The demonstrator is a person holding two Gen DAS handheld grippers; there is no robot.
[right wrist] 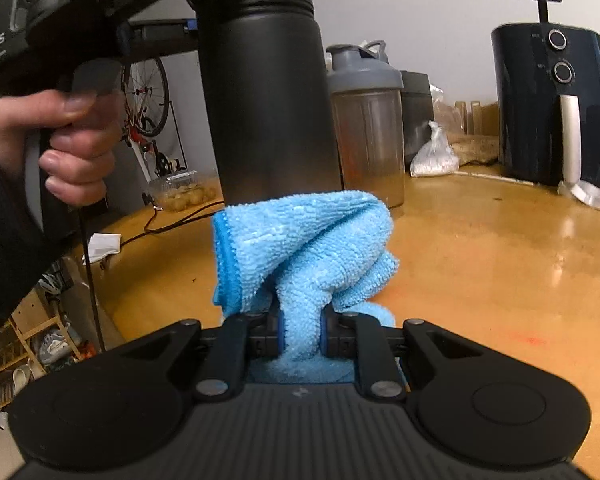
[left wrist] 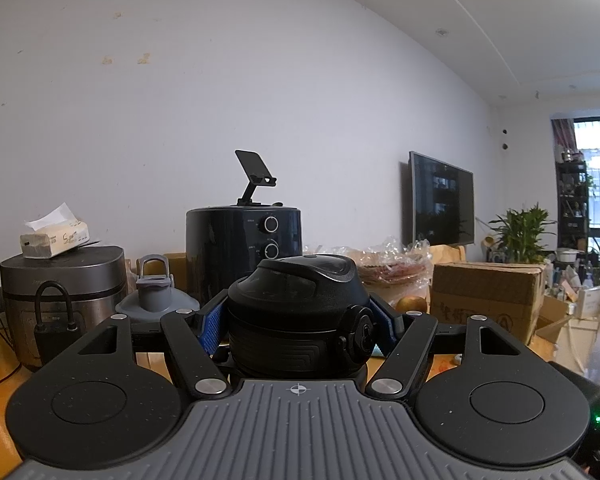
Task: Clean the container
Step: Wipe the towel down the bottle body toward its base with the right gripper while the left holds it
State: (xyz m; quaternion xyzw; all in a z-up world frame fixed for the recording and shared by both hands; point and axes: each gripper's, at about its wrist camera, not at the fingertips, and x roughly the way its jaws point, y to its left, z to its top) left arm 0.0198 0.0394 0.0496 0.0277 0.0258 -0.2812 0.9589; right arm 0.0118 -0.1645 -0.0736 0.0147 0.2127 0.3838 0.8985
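A blue cloth [right wrist: 304, 264] was clamped between the fingers of the right gripper [right wrist: 300, 340] and pressed against the lower wall of the black bottle [right wrist: 268, 112]. The bottle was gripped at its lid by the left gripper [left wrist: 298, 320], above the wooden table [right wrist: 480, 264]. A shaker bottle [right wrist: 366, 120] and an air fryer [right wrist: 552, 104] stood behind.
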